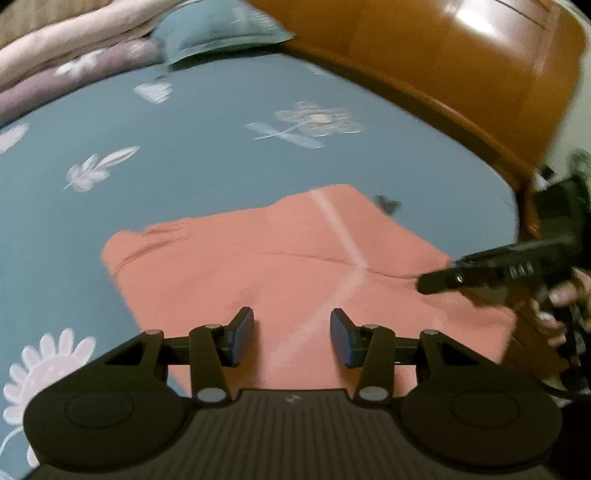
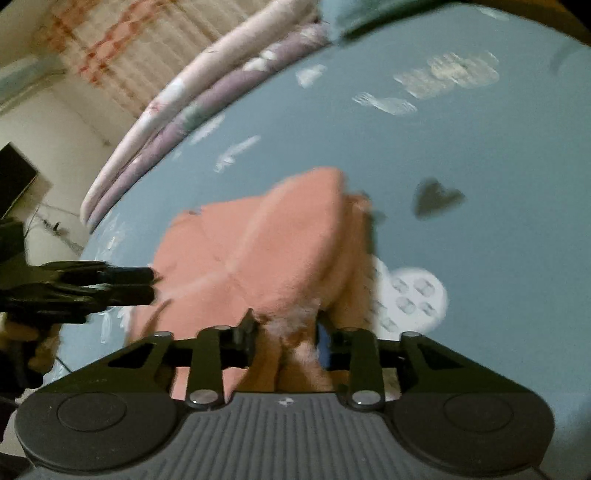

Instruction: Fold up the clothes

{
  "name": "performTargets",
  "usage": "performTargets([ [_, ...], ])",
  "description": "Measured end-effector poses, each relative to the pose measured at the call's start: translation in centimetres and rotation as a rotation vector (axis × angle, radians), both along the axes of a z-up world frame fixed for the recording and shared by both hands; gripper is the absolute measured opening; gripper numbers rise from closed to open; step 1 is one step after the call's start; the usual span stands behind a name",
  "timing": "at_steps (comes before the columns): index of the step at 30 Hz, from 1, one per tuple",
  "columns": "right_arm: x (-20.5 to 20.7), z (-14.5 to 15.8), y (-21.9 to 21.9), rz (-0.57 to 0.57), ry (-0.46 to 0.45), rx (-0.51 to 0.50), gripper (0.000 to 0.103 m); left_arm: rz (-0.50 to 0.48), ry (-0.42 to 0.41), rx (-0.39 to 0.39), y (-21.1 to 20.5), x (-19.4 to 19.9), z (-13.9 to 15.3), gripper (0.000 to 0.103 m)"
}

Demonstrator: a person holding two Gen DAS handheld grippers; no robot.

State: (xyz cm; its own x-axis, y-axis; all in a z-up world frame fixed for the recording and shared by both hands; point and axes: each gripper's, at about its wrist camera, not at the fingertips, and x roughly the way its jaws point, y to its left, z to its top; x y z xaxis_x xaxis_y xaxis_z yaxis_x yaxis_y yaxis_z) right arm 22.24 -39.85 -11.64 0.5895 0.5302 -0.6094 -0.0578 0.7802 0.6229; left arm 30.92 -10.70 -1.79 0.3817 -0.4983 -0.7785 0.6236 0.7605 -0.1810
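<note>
Soft, floppy salmon garment [image 1: 280,266] spread on the bed [image 1: 207,155]. Right tongs [image 2: 284,338] pinching a bunched edge at 6 o'clock; left tongs [image 1: 291,338] open, empty. Best grabbed at corners.

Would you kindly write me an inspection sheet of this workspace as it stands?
Surface: bed sheet, blue-grey, flower print.
Job's things: pink garment, lying partly folded on the sheet, one edge lifted.
Clutter: folded bedding and pillow at the far side.
Grippers: left gripper open above the garment; right gripper shut on the garment.
Cables: nothing seen clearly.
Surroundings: wooden headboard; curtain.
</note>
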Motion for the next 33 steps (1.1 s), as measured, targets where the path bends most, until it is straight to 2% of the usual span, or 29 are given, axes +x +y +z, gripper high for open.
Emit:
performTargets([
  [1,-0.5,0.0,-0.6,-0.012,-0.001,0.034,0.047,-0.027,-0.007,-0.009,-0.4,-0.5,0.2,0.047],
  [3,-1.9,0.9,-1.4,-0.033,-0.034,0.026,0.051,-0.081,-0.008,-0.024,-1.0,-1.4,0.4,0.050],
  [5,-3.2,1.4,-2.1,-0.058,-0.047,0.019,0.053,-0.143,-0.020,-0.009,-1.6,-2.5,0.2,0.061],
  [10,-5.5,1.3,-3.2,-0.108,-0.032,-0.011,0.054,-0.202,-0.076,0.144,-1.6,-4.6,-1.7,0.062],
  [16,-6.0,1.1,-2.9,-0.113,-0.028,-0.018,0.056,-0.123,-0.132,0.191,-0.2,-6.7,-0.5,0.065],
  [17,-5.8,1.2,-2.8,-0.108,-0.036,-0.024,0.058,-0.128,-0.141,0.211,-0.2,-7.3,-0.5,0.070],
  [19,-5.4,1.6,-2.6,-0.089,-0.056,-0.039,0.061,-0.143,-0.159,0.256,-0.3,-8.7,-0.7,0.074],
  [24,-4.7,2.3,-2.6,-0.060,-0.114,-0.066,0.079,-0.141,-0.214,0.331,-1.6,-12.5,-1.6,0.075],
  [26,-4.6,2.4,-2.7,-0.056,-0.137,-0.070,0.084,-0.126,-0.248,0.338,-2.0,-13.8,-1.8,0.078],
  [28,-4.5,2.5,-2.8,-0.053,-0.160,-0.075,0.086,-0.119,-0.294,0.353,-2.5,-15.2,-2.2,0.079],
  [31,-4.7,2.7,-2.8,-0.056,-0.196,-0.075,0.087,-0.126,-0.384,0.410,-3.3,-17.4,-3.2,0.079],
  [33,-5.5,2.8,-2.7,-0.075,-0.226,-0.064,0.091,-0.147,-0.456,0.461,-3.9,-18.7,-3.9,0.080],
])
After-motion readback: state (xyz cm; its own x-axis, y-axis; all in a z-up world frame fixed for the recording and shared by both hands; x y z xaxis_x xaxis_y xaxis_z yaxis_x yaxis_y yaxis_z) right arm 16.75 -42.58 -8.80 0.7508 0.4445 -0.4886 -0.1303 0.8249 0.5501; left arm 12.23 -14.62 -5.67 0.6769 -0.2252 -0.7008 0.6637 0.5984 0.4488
